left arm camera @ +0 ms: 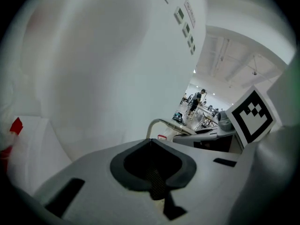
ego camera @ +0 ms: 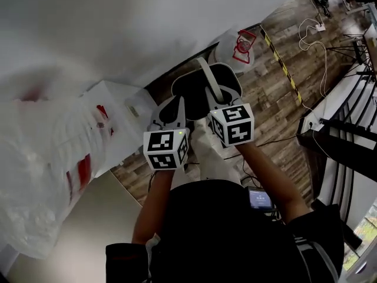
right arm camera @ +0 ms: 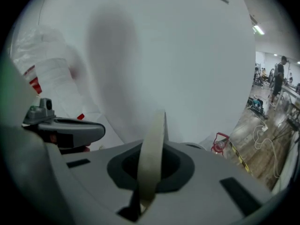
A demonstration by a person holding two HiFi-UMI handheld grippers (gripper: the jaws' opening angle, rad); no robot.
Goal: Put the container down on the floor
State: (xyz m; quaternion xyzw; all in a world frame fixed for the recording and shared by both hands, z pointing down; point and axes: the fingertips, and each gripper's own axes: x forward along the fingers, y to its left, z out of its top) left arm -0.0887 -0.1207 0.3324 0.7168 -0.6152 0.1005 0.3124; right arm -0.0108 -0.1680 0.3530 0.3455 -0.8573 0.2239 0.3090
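Observation:
My right gripper [ego camera: 207,93] [right arm camera: 159,146] is shut on a thin cream band handle [right arm camera: 152,158] that runs up between its jaws. In the head view this handle [ego camera: 205,74] arcs forward past the gripper, and in the left gripper view it [left arm camera: 161,123] curves over toward the right gripper. What hangs from it is hidden under the grippers. My left gripper [ego camera: 169,114] [left arm camera: 150,143] sits close beside the right one, jaws together, nothing in them. A white tub with a red lantern mark [ego camera: 234,47] [right arm camera: 216,143] stands on the wood floor by the wall.
A white wall [ego camera: 118,22] is directly ahead. A crumpled plastic bag with red print [ego camera: 47,158] and a white box [ego camera: 121,114] lie to the left. Cables [ego camera: 315,34] and yellow-black tape [ego camera: 283,66] cross the floor. A black rack [ego camera: 347,128] stands at the right.

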